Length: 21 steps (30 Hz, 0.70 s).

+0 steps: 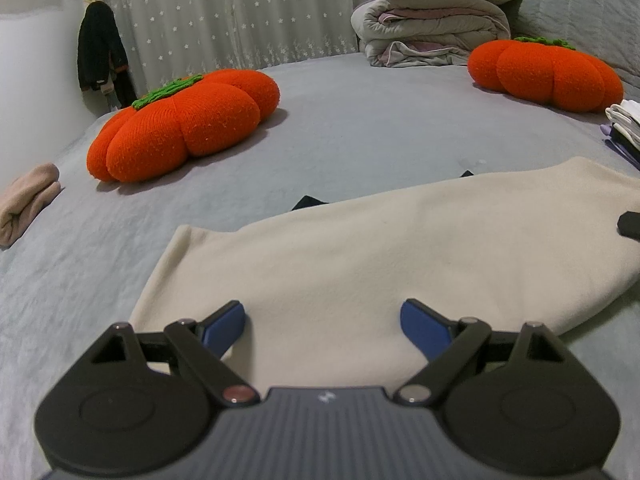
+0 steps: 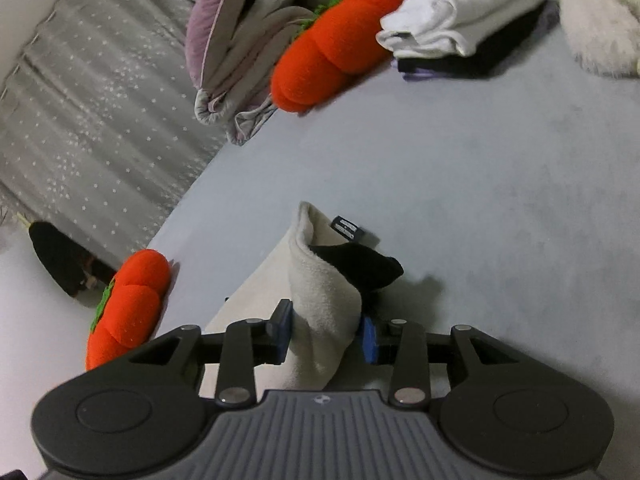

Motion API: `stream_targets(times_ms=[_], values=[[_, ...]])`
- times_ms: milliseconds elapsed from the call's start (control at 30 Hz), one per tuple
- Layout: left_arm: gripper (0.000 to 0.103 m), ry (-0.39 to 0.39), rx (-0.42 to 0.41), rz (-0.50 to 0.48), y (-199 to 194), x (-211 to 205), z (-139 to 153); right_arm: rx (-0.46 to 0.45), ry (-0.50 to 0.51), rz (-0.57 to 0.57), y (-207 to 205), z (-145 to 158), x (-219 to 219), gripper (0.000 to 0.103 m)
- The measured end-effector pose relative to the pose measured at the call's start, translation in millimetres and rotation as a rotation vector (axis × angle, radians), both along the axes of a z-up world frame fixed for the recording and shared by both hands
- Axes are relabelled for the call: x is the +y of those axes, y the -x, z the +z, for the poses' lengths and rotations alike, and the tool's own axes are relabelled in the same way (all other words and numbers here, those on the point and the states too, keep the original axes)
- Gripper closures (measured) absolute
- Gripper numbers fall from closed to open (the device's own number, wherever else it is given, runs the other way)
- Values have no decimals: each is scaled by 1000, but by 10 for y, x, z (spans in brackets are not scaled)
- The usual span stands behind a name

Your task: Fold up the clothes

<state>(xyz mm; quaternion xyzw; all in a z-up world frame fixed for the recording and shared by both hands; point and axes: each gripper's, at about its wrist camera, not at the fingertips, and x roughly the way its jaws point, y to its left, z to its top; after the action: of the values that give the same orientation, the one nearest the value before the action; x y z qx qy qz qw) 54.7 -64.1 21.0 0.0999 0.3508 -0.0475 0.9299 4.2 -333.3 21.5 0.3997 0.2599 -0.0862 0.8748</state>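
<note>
A cream fleece garment [image 1: 360,248] lies flat across the grey bed [image 1: 360,132]. My left gripper [image 1: 324,328] hovers over its near edge, open wide, with nothing pinched between its blue pads [image 1: 224,326]. In the right wrist view a raised fold of the same cream garment [image 2: 324,304] stands between the jaws of my right gripper [image 2: 326,334], and both pads touch it. The garment's black inner part [image 2: 360,268] and a small black label [image 2: 346,229] show just beyond the fold.
Two orange pumpkin cushions [image 1: 180,128] [image 1: 548,76] sit on the bed. Folded bedding [image 1: 432,28] is piled at the back. A stack of folded clothes [image 2: 460,24] lies at the right, a rolled pink cloth [image 1: 28,200] at the left. A dark garment [image 1: 100,52] hangs by the curtain.
</note>
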Motion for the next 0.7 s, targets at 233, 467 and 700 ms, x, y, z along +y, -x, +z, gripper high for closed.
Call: stream_targets(times_ms=[233,467,700], values=[[14,-4,-2,-4,7,-1,-5,7,-112,-41,-46,-139,-119,65],[14,-2,-1,-8,12,2,-6,-6,-112,-41,-122,-162,-131,66],[14,-2,-1,-9,16,2,-6,4,-122,-47,-198,-192,-184,66]])
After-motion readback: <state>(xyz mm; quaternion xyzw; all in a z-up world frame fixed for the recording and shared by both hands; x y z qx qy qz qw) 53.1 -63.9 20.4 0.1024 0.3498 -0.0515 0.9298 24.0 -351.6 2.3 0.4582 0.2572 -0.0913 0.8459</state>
